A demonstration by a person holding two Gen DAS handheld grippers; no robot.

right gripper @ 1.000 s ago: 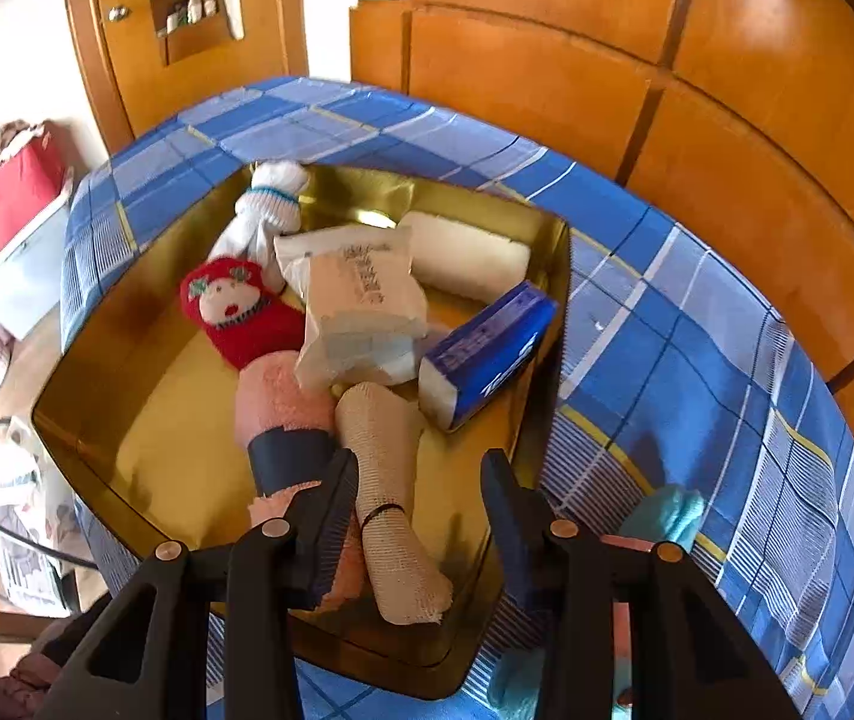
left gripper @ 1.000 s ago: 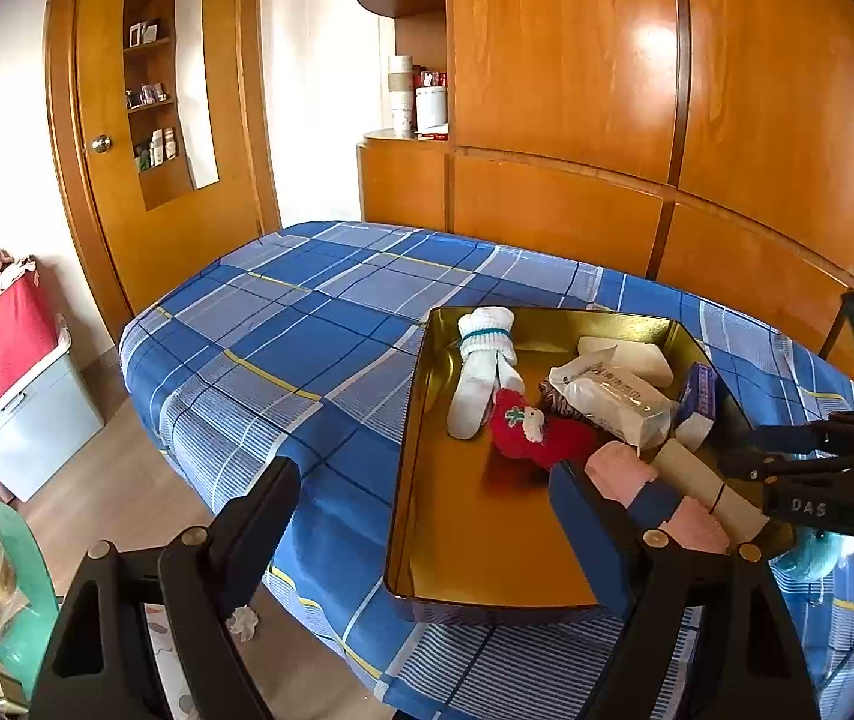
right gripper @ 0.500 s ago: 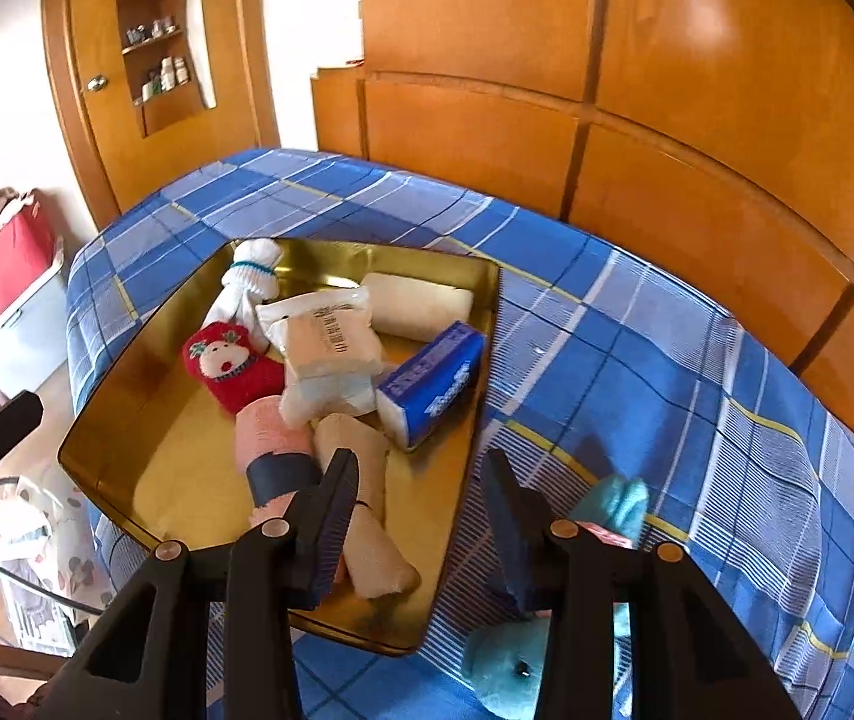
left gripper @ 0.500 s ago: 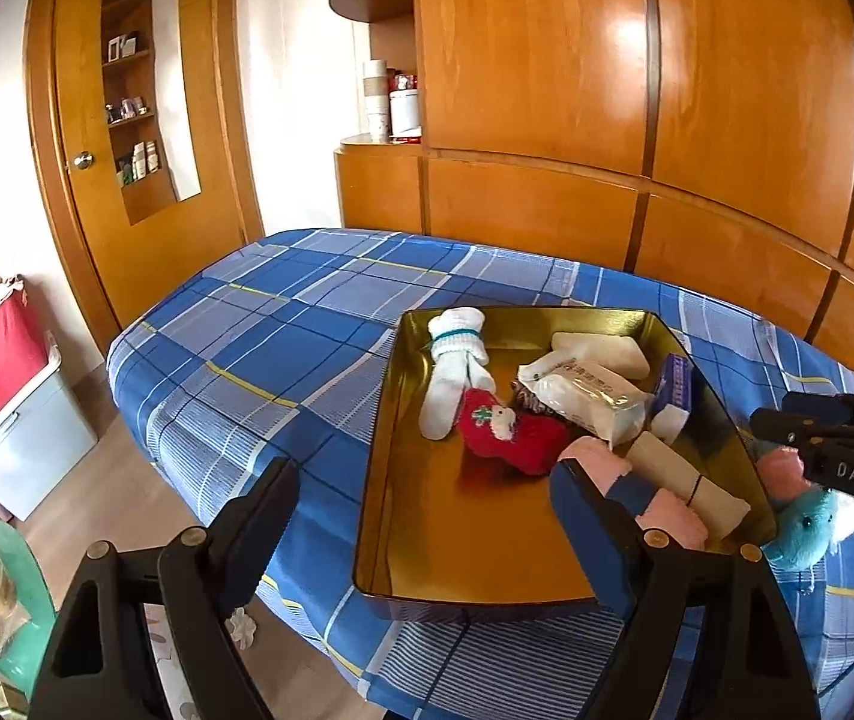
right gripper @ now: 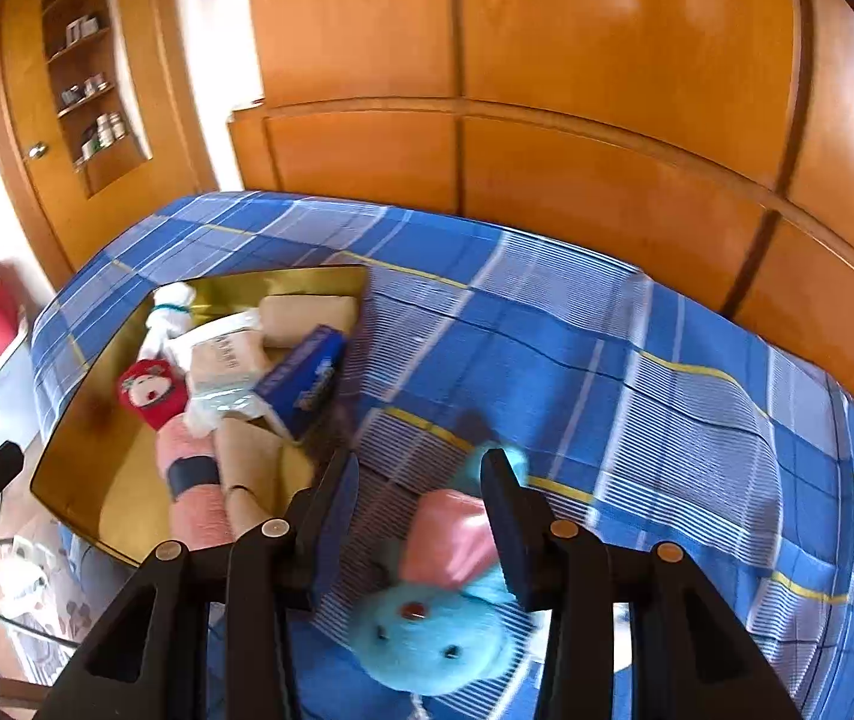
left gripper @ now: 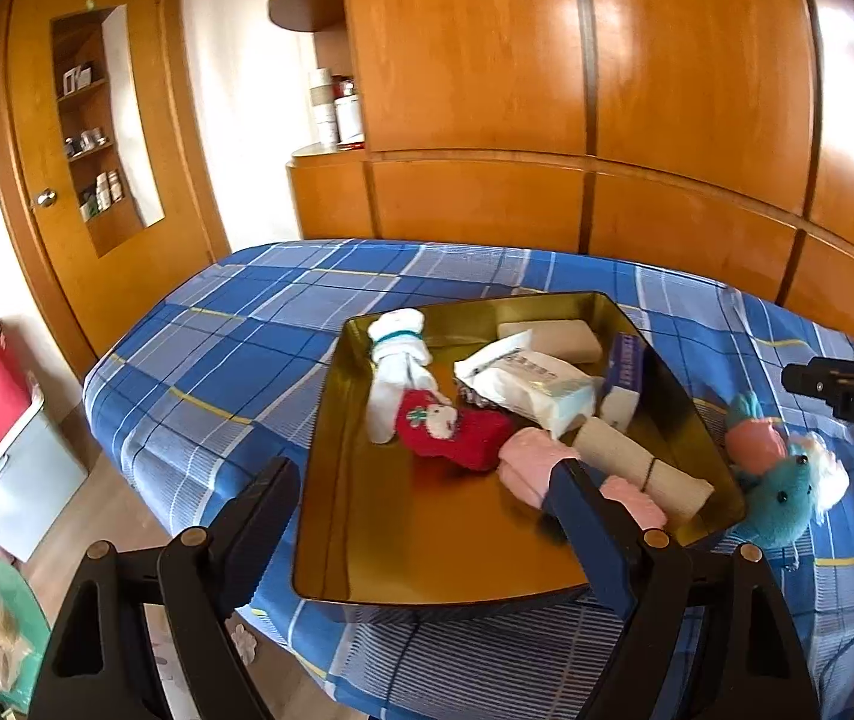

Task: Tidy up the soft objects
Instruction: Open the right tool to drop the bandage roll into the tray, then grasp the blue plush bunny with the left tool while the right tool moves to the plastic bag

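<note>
The gold tray (left gripper: 330, 480) sits on the blue plaid bedspread (left gripper: 234, 348), its near rim close to the bed's front edge, with floor dropping away to the left. Inside it lie a white sock (left gripper: 393, 372), a red sock (left gripper: 451, 429), a white packet (left gripper: 523, 378), a blue box (left gripper: 625, 366) and pink and beige rolls, crowded toward the right wall, so the tray's left half is bare metal. The left gripper (left gripper: 427, 516) hangs wide open over that near rim, nothing between its fingers. The right wrist view adds the open stretch of bedspread right of the tray, running to the wooden panels. The teal plush toy (right gripper: 427, 630) lies there, just outside the tray's right rim, and the right gripper (right gripper: 420, 492) hovers over it, jaws partly open and gripping nothing.
</note>
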